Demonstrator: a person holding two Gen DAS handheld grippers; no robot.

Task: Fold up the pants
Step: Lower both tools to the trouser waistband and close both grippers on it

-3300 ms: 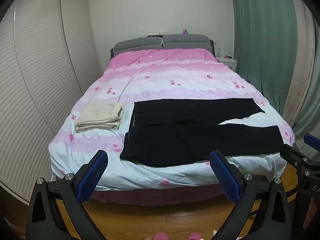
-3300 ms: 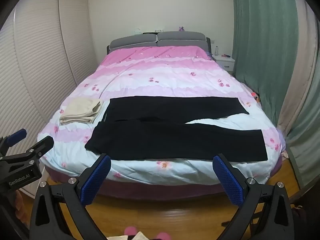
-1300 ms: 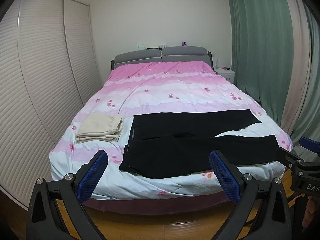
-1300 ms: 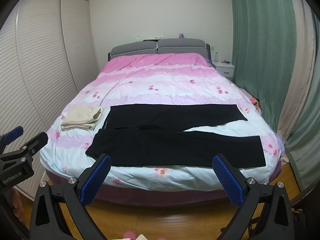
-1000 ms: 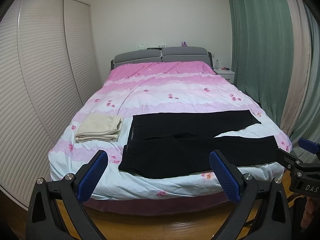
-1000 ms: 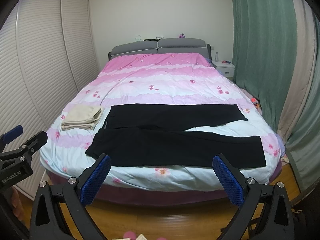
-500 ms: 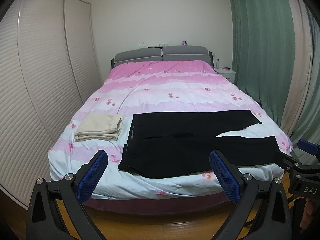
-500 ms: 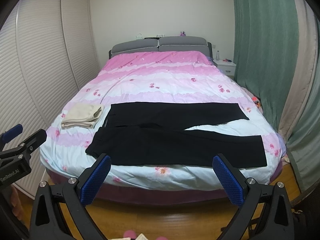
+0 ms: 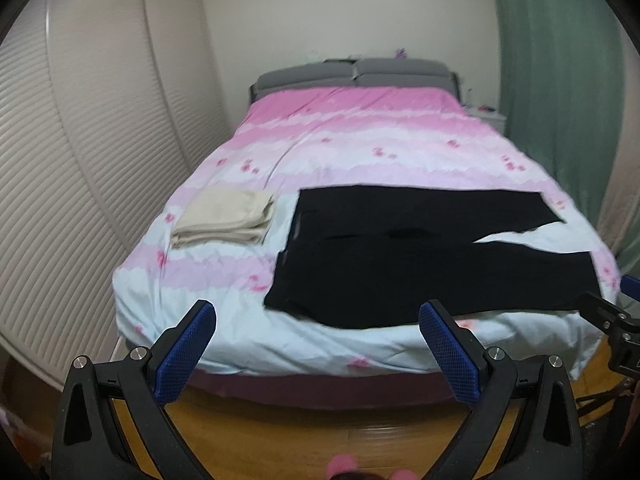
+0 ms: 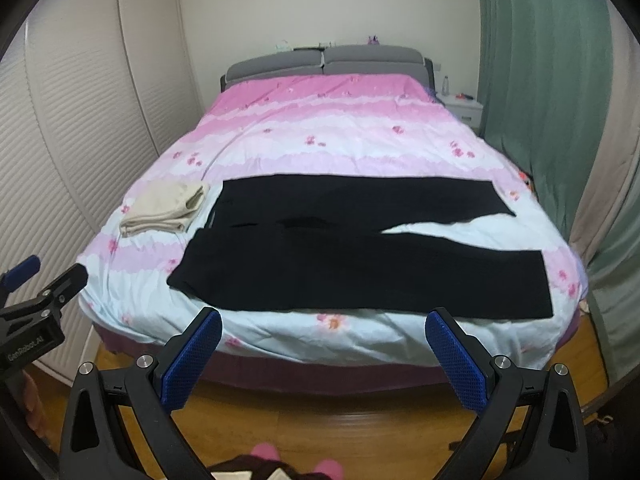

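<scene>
Both tools wide apart, short of the bed
Left tool and right tool hang above the floor, gaping, holding nothing; black pants lie flat ahead on the bed, beside folded beige cloth

One text can be read: white letters "GenRobot.AI" on the black body of the left gripper, seen at the left edge of the right wrist view. The print runs slightly uphill along the housing. In the left wrist view the right gripper shows at the right edge, but its body is cut off there and no lettering on it can be made out. Nothing else in either view carries legible words, numbers or signs.
</scene>
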